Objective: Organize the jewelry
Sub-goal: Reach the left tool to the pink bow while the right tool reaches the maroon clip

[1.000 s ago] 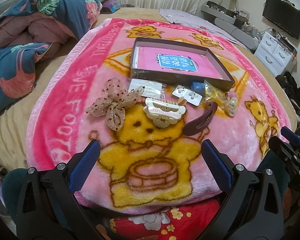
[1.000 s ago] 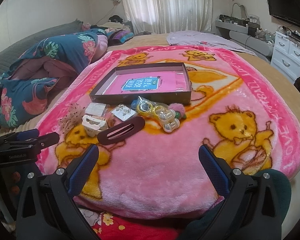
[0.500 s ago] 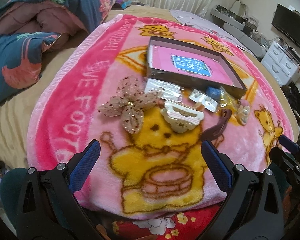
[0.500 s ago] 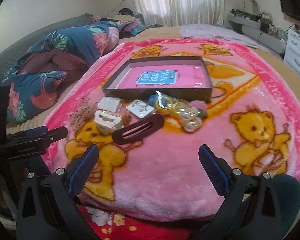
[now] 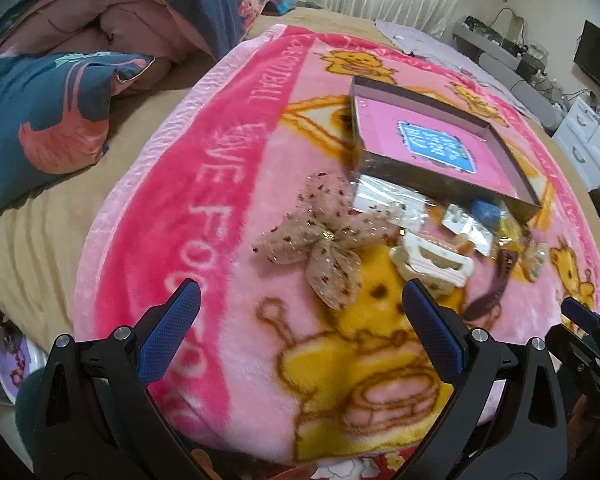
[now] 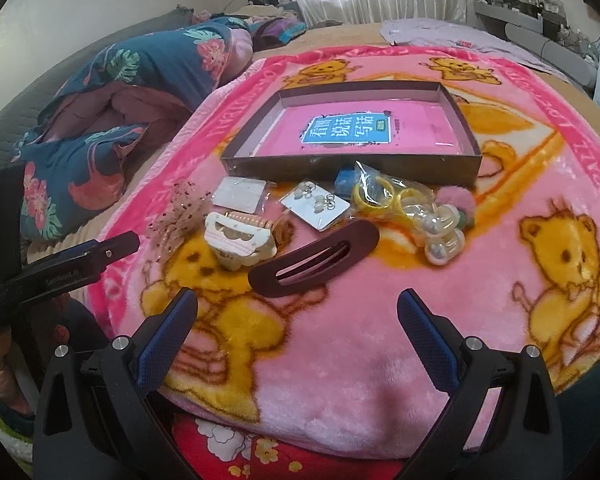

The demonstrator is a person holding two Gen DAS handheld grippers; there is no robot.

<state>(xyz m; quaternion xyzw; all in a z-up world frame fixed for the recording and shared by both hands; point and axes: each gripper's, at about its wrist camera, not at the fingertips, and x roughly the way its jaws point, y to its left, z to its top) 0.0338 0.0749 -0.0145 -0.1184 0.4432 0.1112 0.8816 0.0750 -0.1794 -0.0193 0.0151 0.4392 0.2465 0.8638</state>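
The jewelry lies in a loose cluster on the pink blanket point(image 6: 380, 360), just in front of the open box point(image 6: 352, 168): a sheer bow point(image 5: 324, 236), a cream claw clip point(image 6: 240, 244), a dark oval hair clip point(image 6: 314, 264), two clear packets of earrings point(image 6: 316, 204), a bag of yellow rings point(image 6: 380, 196) and a pearl piece point(image 6: 440, 240). The box holds none of these items; only a pink sheet with a blue label lies in its bottom.

Step in hand, by judgement: the approach before the first pick. Nothing is gripped. The left gripper point(image 5: 300, 332) stands wide apart and empty, aimed toward the bow and claw clip. The right gripper point(image 6: 298, 332) is likewise spread wide and empty, with the dark hair clip just beyond its fingers.

Next move, by judgement: lower one gripper over the nearest piece, close on its edge without catching the plush pile, and carry it into the box.

Writing: the blue label carries large white Chinese characters; smaller print is illegible. The blanket border reads "LOVE FOOTBALL", partly seen. The left gripper's side carries white lettering, too small to read with confidence.
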